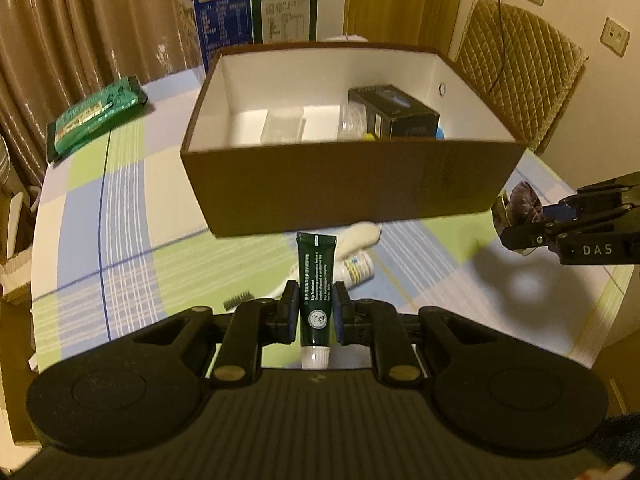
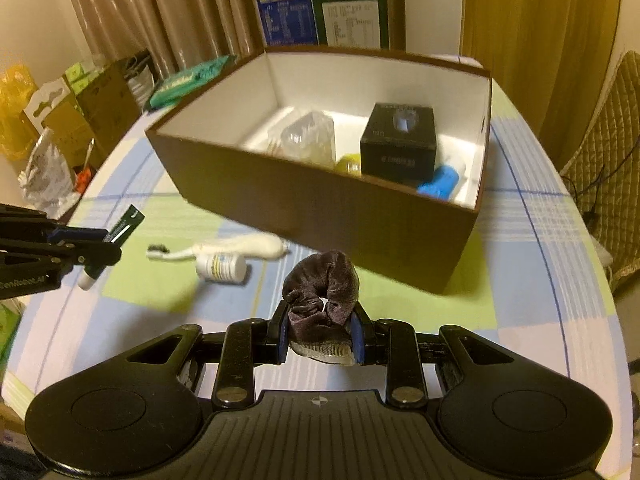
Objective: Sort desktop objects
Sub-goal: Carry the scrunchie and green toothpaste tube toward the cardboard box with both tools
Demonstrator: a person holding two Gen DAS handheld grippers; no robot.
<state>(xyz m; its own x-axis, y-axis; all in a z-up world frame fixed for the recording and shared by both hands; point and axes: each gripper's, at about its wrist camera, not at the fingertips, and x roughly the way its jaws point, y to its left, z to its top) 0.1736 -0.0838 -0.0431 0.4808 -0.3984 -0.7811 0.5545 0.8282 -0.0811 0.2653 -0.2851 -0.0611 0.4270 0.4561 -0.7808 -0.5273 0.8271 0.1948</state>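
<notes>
- Left gripper (image 1: pixel 316 312) clamps the green tube (image 1: pixel 315 280) mid-body, before the brown box (image 1: pixel 352 188); light, squashable.
- Right gripper (image 2: pixel 320 334) pinches the dark scrunchie (image 2: pixel 320 288); soft, light, secure.

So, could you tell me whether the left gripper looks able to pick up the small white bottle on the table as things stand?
Probably not yet: the left gripper is shut on a green tube, so it has no free grip. The white bottle itself lies uncovered beside the toothbrush.
</notes>
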